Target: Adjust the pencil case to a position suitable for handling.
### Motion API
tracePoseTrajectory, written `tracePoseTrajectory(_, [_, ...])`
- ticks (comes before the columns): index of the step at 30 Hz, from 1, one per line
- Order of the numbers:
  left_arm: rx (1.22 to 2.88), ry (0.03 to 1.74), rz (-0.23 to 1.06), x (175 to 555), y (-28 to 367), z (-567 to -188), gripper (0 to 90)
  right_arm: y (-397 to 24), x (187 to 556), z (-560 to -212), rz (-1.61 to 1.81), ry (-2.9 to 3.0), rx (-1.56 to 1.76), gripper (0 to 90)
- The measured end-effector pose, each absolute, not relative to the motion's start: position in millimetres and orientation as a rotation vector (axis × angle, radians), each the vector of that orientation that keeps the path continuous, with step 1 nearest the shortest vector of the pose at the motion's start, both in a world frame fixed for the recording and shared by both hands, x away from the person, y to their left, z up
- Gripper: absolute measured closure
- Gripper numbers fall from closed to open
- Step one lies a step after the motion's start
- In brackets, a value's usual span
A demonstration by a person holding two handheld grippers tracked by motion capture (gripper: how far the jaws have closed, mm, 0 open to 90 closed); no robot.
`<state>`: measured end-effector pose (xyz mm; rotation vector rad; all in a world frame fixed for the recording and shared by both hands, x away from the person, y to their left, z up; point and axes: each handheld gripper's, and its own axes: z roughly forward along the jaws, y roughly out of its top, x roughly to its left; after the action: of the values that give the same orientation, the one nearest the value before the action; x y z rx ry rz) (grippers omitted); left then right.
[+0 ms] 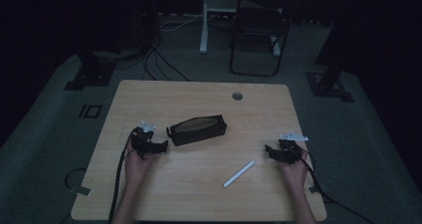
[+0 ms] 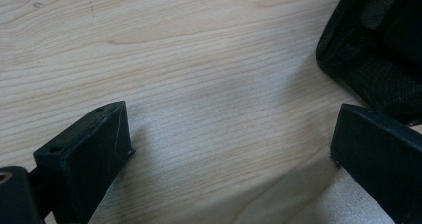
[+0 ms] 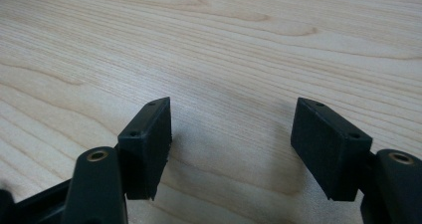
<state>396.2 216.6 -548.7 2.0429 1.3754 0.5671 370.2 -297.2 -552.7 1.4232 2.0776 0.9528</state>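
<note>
On the table (image 1: 199, 109), black mesh pouch (image 1: 197, 129) (zipped), white pen (image 1: 239, 173)

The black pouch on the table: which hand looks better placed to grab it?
The left, probably. The left hand-held gripper is open right beside the black pouch, whose mesh end shows by its jaws in the left gripper view. The right hand-held gripper sits farther off, past the white stick.
</note>
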Motion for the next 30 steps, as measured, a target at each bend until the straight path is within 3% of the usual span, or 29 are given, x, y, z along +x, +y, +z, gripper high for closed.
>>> tracePoseTrajectory(11, [2.075,1.390,0.546,393.0,220.3,-543.9,5.6,-296.8,370.0,-552.8,0.952,2.081,1.418,32.1])
tracePoseTrajectory(14, [2.071,1.375,0.546,390.0,224.6,-540.0,26.5,-296.7,370.0,-552.7,0.950,2.081,1.417,32.0])
tracePoseTrajectory(18, [2.037,1.359,0.513,386.9,229.0,-534.6,37.3,-296.6,370.0,-552.8,0.951,2.082,1.416,31.9])
tracePoseTrajectory(30, [1.916,1.194,0.619,361.9,216.4,-495.3,36.3,-296.7,370.1,-552.8,0.951,2.083,1.414,31.8])
